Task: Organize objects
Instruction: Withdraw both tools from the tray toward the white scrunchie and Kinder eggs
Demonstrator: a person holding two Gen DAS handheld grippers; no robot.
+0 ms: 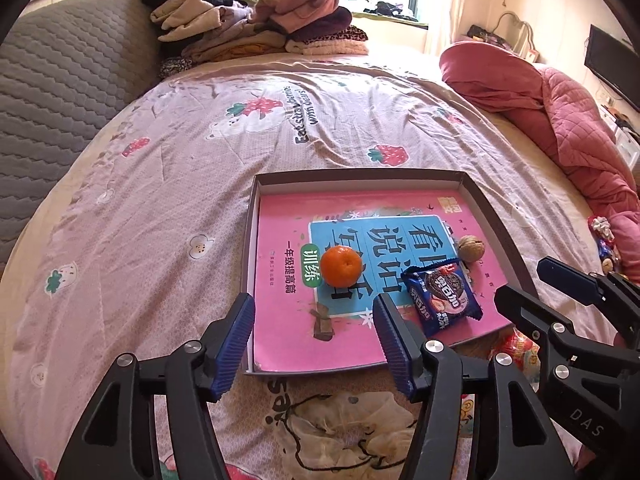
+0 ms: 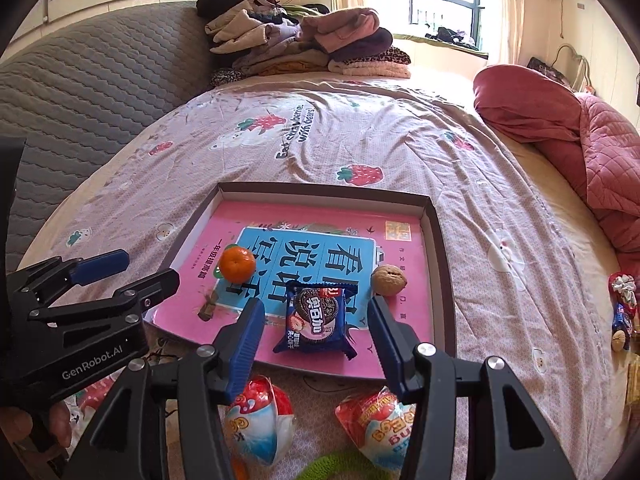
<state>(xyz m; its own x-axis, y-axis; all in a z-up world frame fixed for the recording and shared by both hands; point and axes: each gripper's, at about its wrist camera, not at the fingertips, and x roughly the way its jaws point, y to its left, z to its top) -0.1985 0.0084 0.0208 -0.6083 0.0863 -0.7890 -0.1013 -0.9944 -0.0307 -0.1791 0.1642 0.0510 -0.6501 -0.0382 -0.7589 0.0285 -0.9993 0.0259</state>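
Note:
A shallow cardboard box (image 1: 496, 216) (image 2: 440, 240) lies on the bed with a pink book (image 1: 280, 320) (image 2: 404, 248) inside. On the book sit a mandarin (image 1: 341, 265) (image 2: 237, 264), a walnut (image 1: 471, 248) (image 2: 388, 280) and a blue Oreo packet (image 1: 442, 296) (image 2: 316, 318). My left gripper (image 1: 314, 336) is open and empty over the box's near edge. My right gripper (image 2: 316, 344) is open and empty, with the Oreo packet just beyond its fingertips. Two red-and-white snack packets (image 2: 258, 420) (image 2: 376, 420) lie on the sheet under my right gripper.
The bed has a pink strawberry sheet (image 1: 180, 200). A pile of folded clothes (image 1: 260, 24) lies at the far end. A pink quilt (image 1: 560, 120) is bunched at the right. A grey padded headboard (image 1: 60, 80) stands at the left. Small items (image 2: 622, 312) lie at the right edge.

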